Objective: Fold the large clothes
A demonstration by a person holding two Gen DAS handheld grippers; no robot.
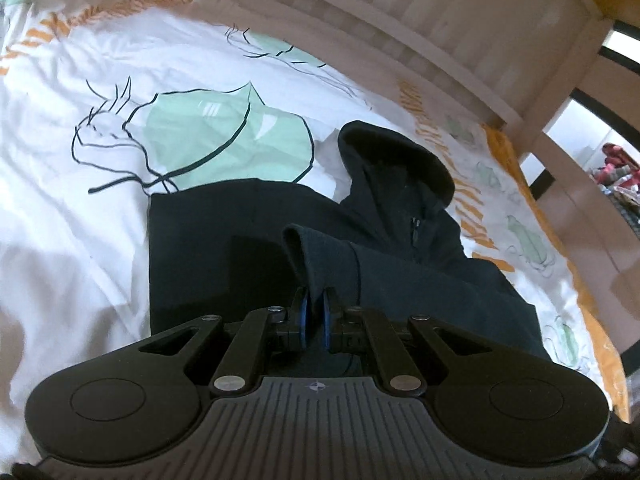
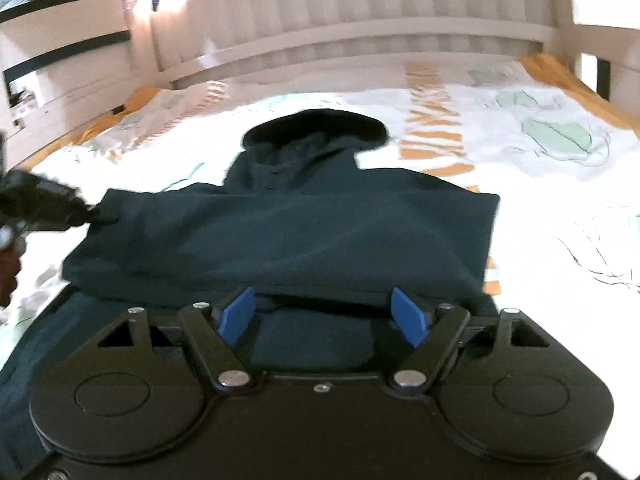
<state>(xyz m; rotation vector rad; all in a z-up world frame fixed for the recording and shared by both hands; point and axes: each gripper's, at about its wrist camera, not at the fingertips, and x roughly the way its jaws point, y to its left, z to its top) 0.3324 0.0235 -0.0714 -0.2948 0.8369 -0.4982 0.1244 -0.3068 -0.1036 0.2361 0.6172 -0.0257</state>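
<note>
— Jaws first: left gripper [image 1: 315, 312] clamped tight on the sleeve cuff [image 1: 310, 252] of the dark hoodie [image 1: 224, 236]; right gripper [image 2: 324, 314] spread wide, blue pads [image 2: 236, 314] either side of nothing, hanging just over the hoodie's lower part.

— And the hoodie itself?

— Lying on the patterned bedsheet [image 1: 72, 184], hood [image 2: 316, 130] toward the white headboard [image 2: 320, 12], body already narrowed on one side, cuff raised off the cloth.

— Best way to carry the sleeve?

— Probably low and straight across the chest, so no slack bunches under the fold. Worth keeping the cuff taut but not yanking; a hard pull would likely drag the whole body off square.

— Any use for the free side?

— Could pin the hem or the far edge while the sleeve travels. Otherwise likely to slide on that smooth sheet.

— Where to let go?

— Flat along the folded body, cuff inside the outline, not spilling over the edge. Then a light smoothing pass before the next fold.

— Risks?

— Zip near the collar catching; hood rolling sideways.
</note>
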